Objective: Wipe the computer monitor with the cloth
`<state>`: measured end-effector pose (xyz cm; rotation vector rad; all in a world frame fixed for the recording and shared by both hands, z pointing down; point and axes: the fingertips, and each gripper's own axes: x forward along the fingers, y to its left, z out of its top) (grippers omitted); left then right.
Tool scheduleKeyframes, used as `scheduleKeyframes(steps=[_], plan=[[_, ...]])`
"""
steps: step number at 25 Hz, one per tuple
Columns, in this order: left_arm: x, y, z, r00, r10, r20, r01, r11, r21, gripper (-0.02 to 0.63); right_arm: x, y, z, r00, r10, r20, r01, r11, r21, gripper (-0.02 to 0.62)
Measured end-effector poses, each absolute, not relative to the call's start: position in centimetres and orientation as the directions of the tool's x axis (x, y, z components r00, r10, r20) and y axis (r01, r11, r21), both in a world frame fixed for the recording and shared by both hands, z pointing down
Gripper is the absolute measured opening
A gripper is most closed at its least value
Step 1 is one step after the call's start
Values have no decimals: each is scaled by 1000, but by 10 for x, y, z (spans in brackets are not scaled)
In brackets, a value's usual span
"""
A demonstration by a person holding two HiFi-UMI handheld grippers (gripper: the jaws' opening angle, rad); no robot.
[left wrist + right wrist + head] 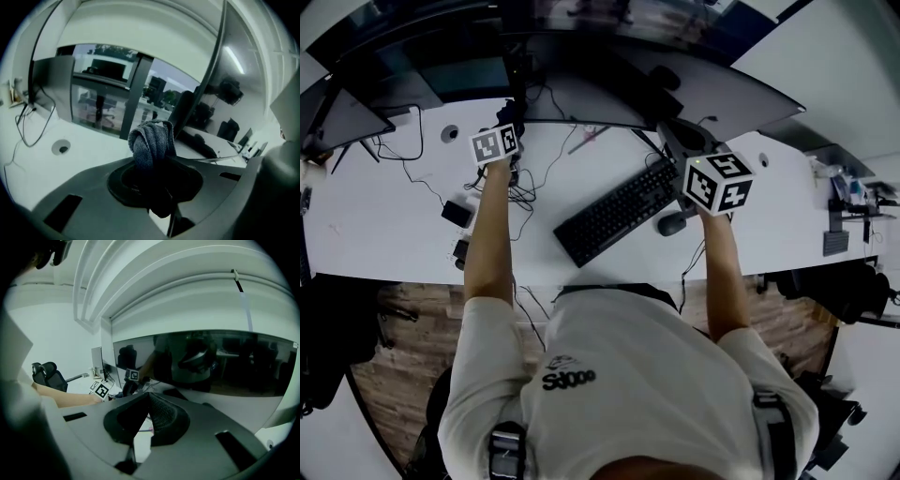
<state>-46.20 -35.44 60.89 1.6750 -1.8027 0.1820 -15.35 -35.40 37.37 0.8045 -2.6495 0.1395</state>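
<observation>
Cloth [151,140] clamped in left gripper [154,171], bunched ready for wiping.
Right gripper [149,397] (jaws together, seemingly empty) faces monitor [201,362].

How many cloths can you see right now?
1. The grey cloth is bunched in the left gripper, whose jaws are shut on it. The right gripper is shut and holds nothing. Clutter on the desk could hide another.

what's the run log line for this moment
left gripper: shut on bunched grey cloth | right gripper: shut, empty | dark curved monitor: cloth contact unclear
</observation>
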Motion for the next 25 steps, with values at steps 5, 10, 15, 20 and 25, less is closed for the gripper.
scheduleKeyframes(steps=[5,10,15,20,25], plan=[[-441,-356,658,113,-863,492,-716,273,643,74,-126,-364,390,-759,-522,390,-570,821,-10,-5],[-396,-367,665,218,-881,420,-608,214,765,74,-96,-376,402,-748,-536,391,-596,802,-39,-5],[-353,-383,649,278,-879,388,-590,162,791,74,-64,-383,407,-744,-554,375,-620,780,-78,-5],[-311,-394,647,310,-870,383,-562,157,812,74,-24,-390,410,-732,-578,360,-646,757,-99,-5],[-267,-409,650,341,-846,411,-611,133,780,74,25,-398,416,-700,-618,358,-689,716,-110,-5]])
